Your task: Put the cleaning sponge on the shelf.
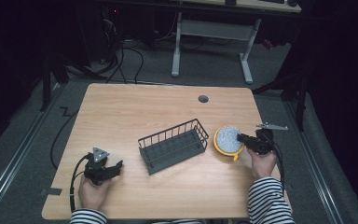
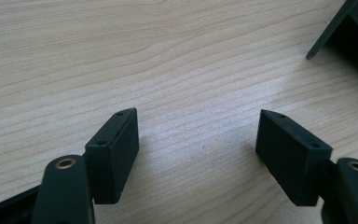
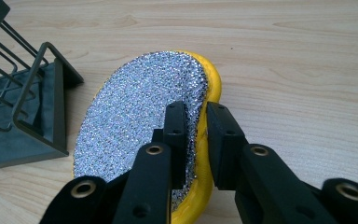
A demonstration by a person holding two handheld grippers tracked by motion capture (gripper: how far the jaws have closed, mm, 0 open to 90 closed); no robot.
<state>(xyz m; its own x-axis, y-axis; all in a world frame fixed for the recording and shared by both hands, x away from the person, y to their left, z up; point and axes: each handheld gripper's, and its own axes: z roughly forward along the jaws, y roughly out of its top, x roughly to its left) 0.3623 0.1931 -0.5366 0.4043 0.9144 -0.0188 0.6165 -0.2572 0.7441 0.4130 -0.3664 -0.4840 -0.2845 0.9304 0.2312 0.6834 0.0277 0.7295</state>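
two grippers sit over the wooden table [image 1: 135, 107]. the right gripper [image 3: 196, 122] pinches the near edge of a round yellow sponge [image 3: 140, 116] with a silver scrubbing face, tilted up just right of the dark wire basket [image 1: 173, 144]. the left gripper [image 2: 196, 140], near left, holds its jaws wide apart over bare wood, gripping nothing.
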